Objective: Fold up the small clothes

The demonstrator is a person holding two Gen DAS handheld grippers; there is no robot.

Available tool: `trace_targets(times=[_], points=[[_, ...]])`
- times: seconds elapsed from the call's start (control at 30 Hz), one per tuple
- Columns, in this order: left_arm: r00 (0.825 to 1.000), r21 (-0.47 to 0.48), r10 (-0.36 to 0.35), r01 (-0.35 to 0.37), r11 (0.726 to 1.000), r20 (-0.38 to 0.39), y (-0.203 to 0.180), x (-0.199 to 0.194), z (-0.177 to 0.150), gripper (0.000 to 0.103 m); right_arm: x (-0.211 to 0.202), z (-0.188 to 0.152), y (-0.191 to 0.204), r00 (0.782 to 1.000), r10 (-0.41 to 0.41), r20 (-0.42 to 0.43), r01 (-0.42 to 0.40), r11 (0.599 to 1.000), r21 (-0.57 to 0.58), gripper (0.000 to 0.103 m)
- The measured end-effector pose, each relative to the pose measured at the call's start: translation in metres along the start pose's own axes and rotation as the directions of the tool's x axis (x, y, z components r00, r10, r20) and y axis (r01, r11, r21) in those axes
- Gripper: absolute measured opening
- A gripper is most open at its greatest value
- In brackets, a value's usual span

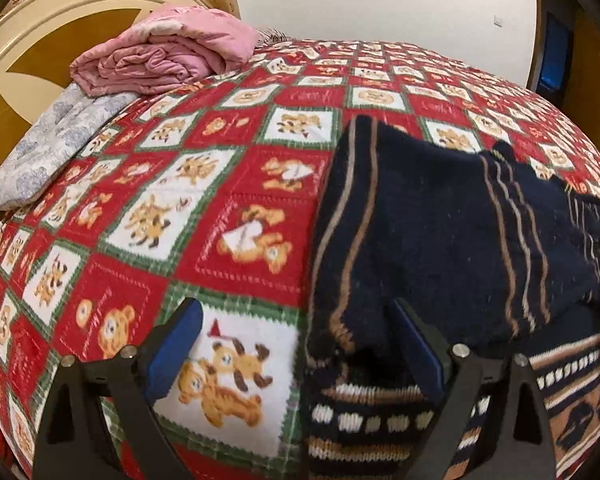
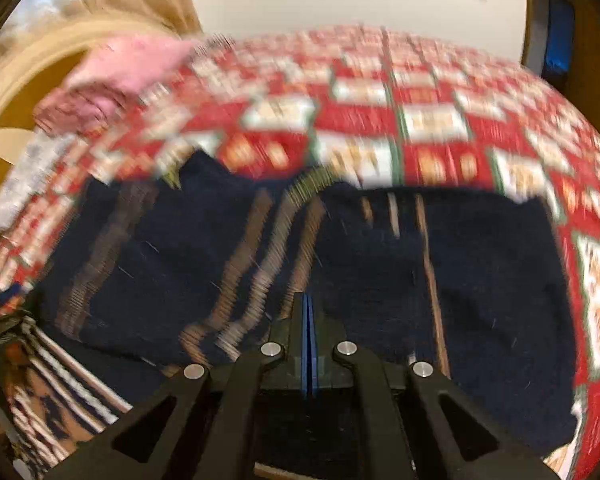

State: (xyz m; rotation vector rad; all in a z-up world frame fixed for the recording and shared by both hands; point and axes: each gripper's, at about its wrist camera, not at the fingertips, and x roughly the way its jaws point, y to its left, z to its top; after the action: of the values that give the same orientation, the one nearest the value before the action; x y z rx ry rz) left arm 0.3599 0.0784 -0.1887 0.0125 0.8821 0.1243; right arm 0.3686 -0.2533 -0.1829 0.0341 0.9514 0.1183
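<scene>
On the bedspread (image 1: 236,184), the sweater (image 1: 440,232) underlies the spread left claw (image 1: 296,340).

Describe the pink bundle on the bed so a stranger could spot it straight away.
Start at the bed's red quilt with its teddy-bear squares and follow it to the cream and gold headboard. There a grey-and-white pillow lies, and the pink blanket sits partly on it, loosely rolled. It is the only plain pink thing; the garment nearby is a dark navy sweater with tan stripes.
</scene>
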Motion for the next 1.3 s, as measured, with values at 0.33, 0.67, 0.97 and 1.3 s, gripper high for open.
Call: trace_targets(times=[0.33, 0.67, 0.97, 1.3], points=[[1.000, -0.005, -0.014, 0.014, 1.000, 0.015, 0.001, -0.006, -0.006, 0.097, -0.016, -0.012, 0.025, 1.000, -0.029, 0.007, 0.030, 0.990, -0.139, 0.047], [1.000, 0.005, -0.017, 0.018, 1.000, -0.025, 0.004, -0.025, -0.036, 0.100, -0.036, -0.045, 0.007, 1.000, -0.010, -0.015, 0.009, 0.997, -0.072, 0.049], [0.999, -0.036, -0.024, 0.023, 0.999, -0.029, 0.003, -0.052, -0.070, 0.100, -0.082, -0.119, 0.001, 0.998, -0.046, -0.034, 0.042, 0.995, -0.089, 0.049], [0.998, -0.041, -0.045, 0.043, 0.998, -0.041, -0.001, -0.076, -0.097, 0.100, -0.112, -0.161, 0.004, 0.998, -0.068, 0.006, 0.068, 0.995, -0.073, 0.049]])
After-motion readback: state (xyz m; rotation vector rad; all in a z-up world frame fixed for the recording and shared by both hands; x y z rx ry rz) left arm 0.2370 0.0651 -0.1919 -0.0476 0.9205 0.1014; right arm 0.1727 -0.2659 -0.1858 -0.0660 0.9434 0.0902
